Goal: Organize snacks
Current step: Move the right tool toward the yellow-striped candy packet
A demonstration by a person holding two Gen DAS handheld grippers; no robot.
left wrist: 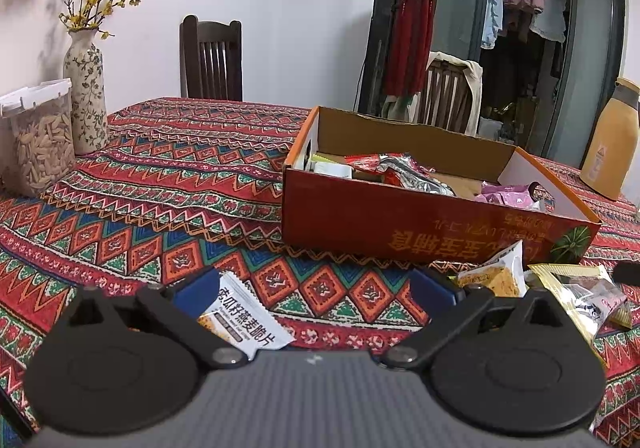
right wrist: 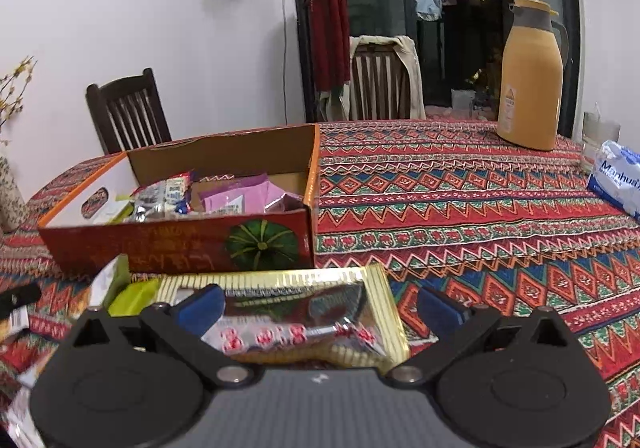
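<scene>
Several packets already lie in the box (left wrist: pixel 400 208) ahead of both grippers. The left gripper (left wrist: pixel 316 288) and right gripper (right wrist: pixel 320 308) gape wide, empty; the gold packet (right wrist: pixel 312 324) lies between the right's fingers, others beside.

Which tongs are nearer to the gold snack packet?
Right. The right tongs are open directly over the gold packet. The left tongs are open further left, with the same packet off to their right.

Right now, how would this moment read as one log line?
left gripper: open, empty | right gripper: open over gold packet | box: partly filled
</scene>
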